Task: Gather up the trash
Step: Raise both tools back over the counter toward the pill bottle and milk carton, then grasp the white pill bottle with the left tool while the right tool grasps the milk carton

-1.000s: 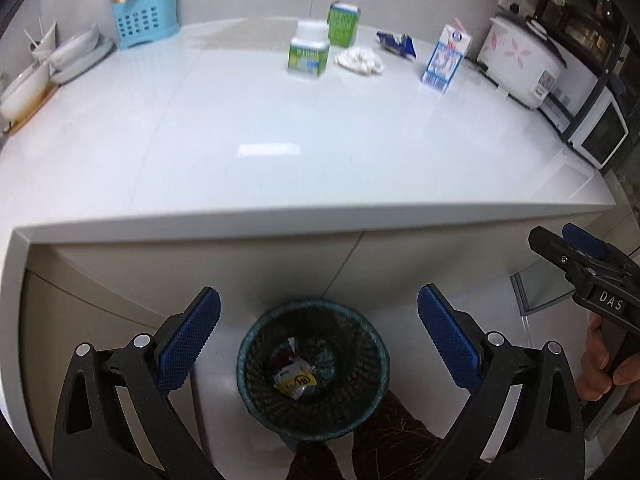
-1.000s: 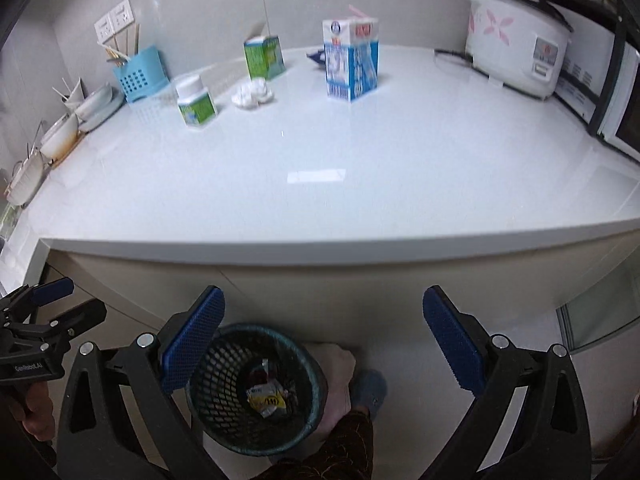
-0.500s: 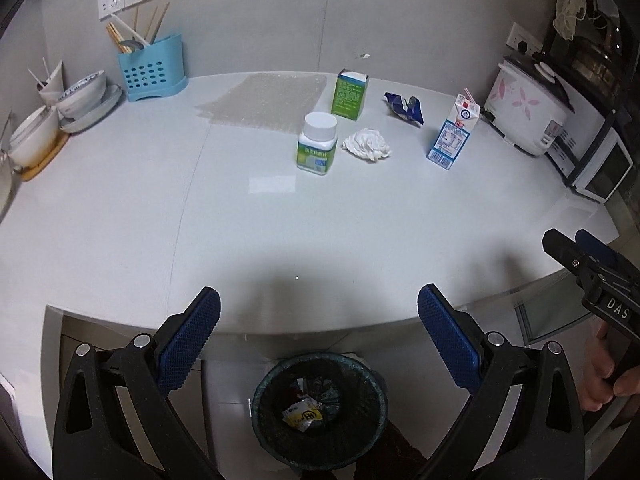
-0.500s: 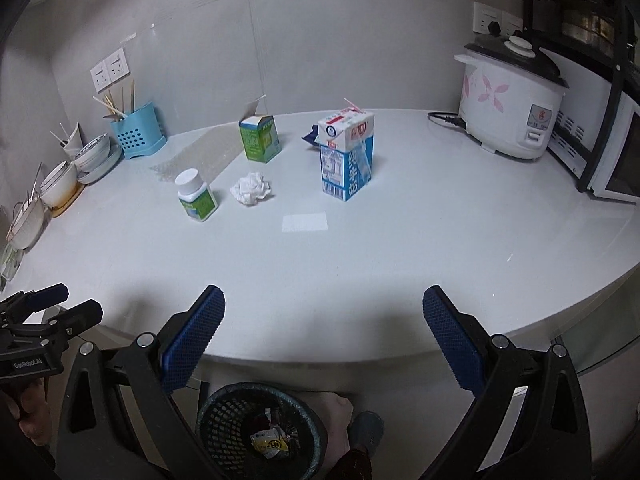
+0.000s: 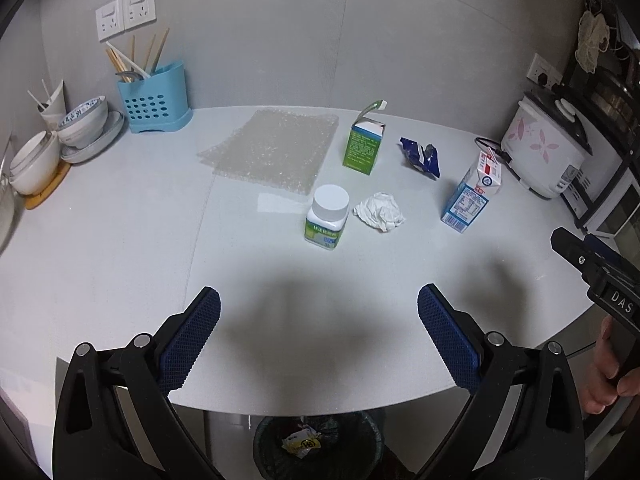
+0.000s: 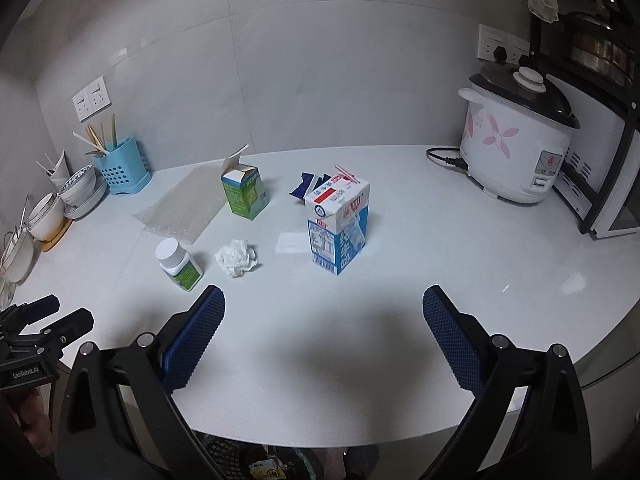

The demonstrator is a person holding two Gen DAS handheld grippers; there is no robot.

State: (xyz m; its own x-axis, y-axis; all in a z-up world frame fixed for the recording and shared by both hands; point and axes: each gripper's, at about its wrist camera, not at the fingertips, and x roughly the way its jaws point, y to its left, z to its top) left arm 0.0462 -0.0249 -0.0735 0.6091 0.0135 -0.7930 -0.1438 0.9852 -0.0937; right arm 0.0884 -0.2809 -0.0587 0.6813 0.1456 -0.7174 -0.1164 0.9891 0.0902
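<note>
On the white counter stand a white-capped green-label bottle, a crumpled white tissue, an open green carton, a blue wrapper and a blue milk carton. A sheet of bubble wrap lies behind them. My left gripper is open and empty above the counter's near edge. My right gripper is open and empty, in front of the milk carton, tissue and bottle. A dark mesh bin with trash sits on the floor below the counter edge.
A blue utensil holder and stacked bowls stand at the back left. A rice cooker and a rack with an oven stand at the right. The other gripper shows at each view's side, at the right and at the left.
Both grippers have risen from below the counter edge, over the bin, to above the counter. The trash items on the counter now lie ahead and the bin has dropped to the frame bottom.
</note>
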